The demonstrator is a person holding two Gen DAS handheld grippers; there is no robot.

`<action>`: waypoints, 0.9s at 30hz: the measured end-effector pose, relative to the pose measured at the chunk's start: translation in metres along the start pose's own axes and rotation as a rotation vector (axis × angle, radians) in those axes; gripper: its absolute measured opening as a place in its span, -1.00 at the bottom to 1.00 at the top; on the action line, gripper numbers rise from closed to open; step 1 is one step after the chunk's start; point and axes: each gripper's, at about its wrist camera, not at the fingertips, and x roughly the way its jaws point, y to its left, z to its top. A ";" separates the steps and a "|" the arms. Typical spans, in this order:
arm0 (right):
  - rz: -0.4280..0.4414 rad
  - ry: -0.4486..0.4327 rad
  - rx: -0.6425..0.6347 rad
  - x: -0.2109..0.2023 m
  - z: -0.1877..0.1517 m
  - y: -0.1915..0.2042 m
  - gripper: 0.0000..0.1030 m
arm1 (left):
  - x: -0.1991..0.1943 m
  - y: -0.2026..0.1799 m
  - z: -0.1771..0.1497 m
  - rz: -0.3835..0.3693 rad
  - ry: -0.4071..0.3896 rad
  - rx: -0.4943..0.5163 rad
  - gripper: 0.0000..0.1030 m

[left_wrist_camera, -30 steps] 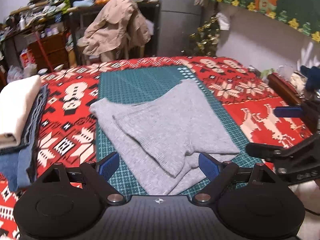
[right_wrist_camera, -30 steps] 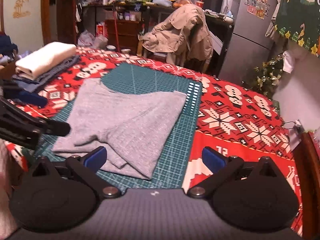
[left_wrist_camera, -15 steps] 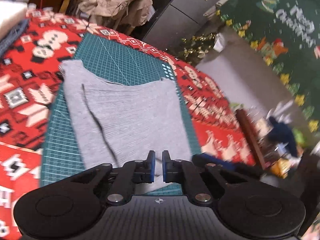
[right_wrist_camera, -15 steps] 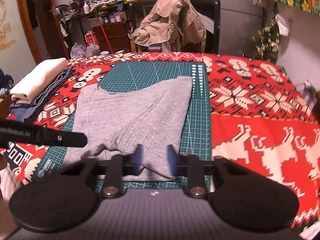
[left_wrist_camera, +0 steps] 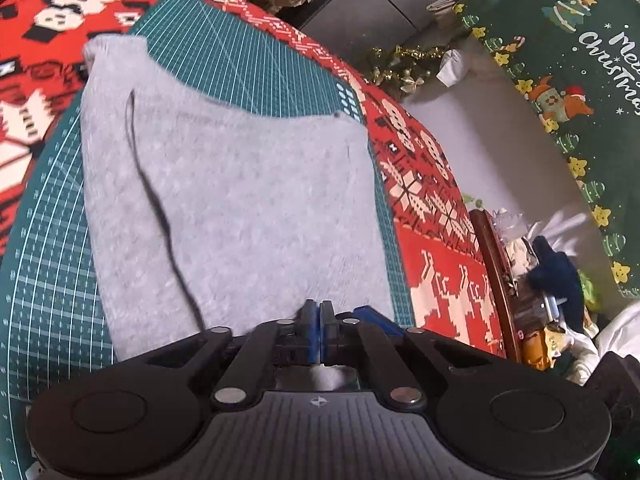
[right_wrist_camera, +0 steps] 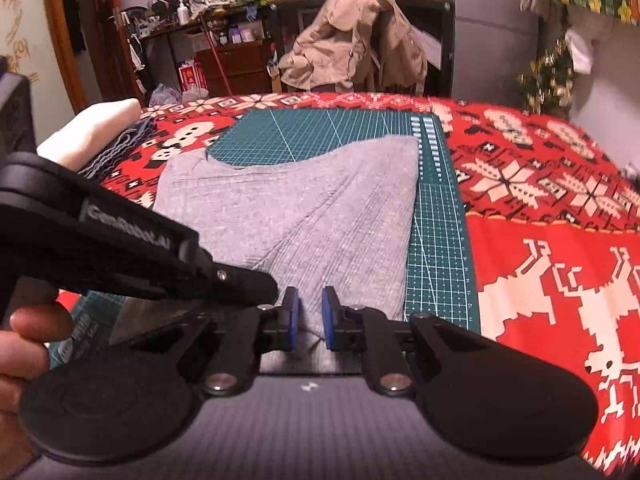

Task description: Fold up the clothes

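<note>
**Knit, vinyl and matt plastic**

The grey garment (right_wrist_camera: 304,208) is soft ribbed knit cloth, matt and faintly flecked. Beneath it the green cutting mat (right_wrist_camera: 436,248) looks smooth, with a printed grid. The red patterned tablecloth (right_wrist_camera: 552,264) is flat cloth. The right gripper (right_wrist_camera: 310,317) is matt black plastic with blue pads (right_wrist_camera: 329,316) and shiny metal pivot pins.
</note>
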 end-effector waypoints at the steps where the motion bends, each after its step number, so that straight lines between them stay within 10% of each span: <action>1: -0.001 0.002 -0.010 -0.001 -0.002 0.001 -0.73 | -0.001 0.001 -0.001 -0.003 0.001 0.002 -0.96; 27: -0.074 -0.008 -0.018 -0.032 -0.011 -0.018 -0.97 | -0.003 0.006 -0.003 -0.009 -0.011 0.025 -0.95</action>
